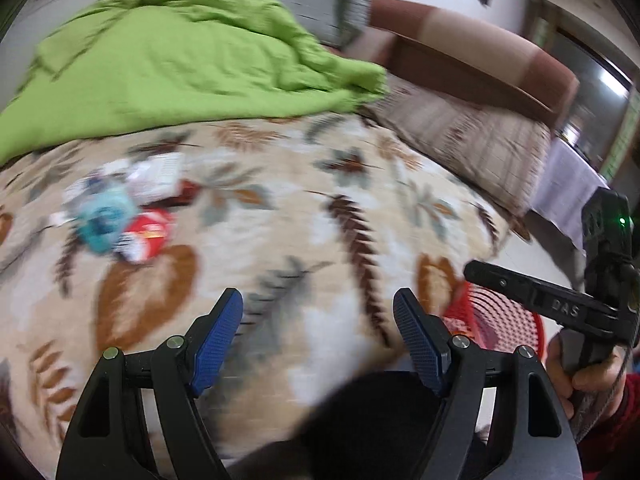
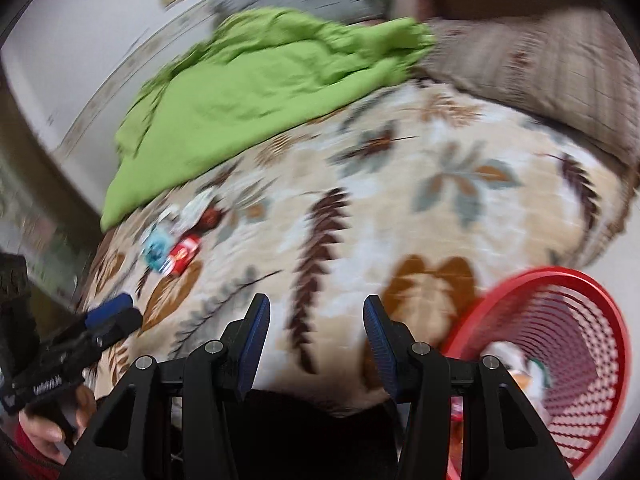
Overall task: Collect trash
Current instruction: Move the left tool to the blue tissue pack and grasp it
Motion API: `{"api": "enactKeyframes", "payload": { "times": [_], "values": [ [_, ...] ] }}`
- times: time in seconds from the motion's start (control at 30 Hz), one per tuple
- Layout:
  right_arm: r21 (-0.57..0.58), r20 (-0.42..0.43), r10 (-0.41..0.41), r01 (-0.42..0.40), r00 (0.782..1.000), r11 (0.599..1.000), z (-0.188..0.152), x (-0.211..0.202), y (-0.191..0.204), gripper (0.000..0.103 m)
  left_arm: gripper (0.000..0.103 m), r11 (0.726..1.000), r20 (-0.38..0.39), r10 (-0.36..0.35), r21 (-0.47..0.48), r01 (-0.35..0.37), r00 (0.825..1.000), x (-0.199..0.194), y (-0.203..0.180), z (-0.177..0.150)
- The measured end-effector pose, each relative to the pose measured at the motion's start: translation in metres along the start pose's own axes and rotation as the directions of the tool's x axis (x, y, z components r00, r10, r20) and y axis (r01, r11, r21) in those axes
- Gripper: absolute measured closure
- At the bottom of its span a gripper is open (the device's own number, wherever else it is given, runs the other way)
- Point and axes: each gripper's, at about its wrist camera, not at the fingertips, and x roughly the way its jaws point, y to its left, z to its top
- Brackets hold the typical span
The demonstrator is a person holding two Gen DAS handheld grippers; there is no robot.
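Several pieces of trash lie bunched together on the leaf-patterned bedspread: a red wrapper, a crumpled teal wrapper touching it, and white paper scraps just behind, all blurred. A rumpled green blanket covers the bed beyond them. A red mesh basket stands beside the bed's near edge with some scraps inside. The left hand-held gripper and right hand-held gripper both hover over the bedspread, jaws spread wide and holding nothing.
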Motion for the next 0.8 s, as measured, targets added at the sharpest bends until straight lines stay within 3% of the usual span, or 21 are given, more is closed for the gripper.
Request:
{"api": "enactKeyframes", "payload": {
  "times": [0.27, 0.4, 0.67, 0.8],
  "values": [
    [-0.106, -0.055, 0.081, -0.086, 0.995, 0.991, 0.004, 0.032, 0.062, 0.051, 0.026, 0.975, 0.041, 0.157, -0.166, -0.149, 0.987, -0.024, 0.108, 0.007],
    [-0.139, -0.076, 0.102, -0.112, 0.992, 0.984, 0.006, 0.043, 0.082, 0.051, 0.026, 0.953, 0.026, 0.204, -0.235, -0.193, 0.979, -0.012, 0.156, 0.015],
    [-0.167, -0.089, 0.113, -0.126, 0.990, 0.978, 0.016, 0.058, 0.099, 0.051, 0.026, 0.916, 0.008, 0.208, -0.351, -0.192, 0.978, 0.042, 0.224, 0.038],
    [-0.162, -0.094, 0.108, -0.122, 0.990, 0.979, 0.020, 0.066, 0.099, 0.051, 0.026, 0.907, 0.013, 0.151, -0.399, -0.133, 0.989, 0.067, 0.239, 0.044]
  ]
}}
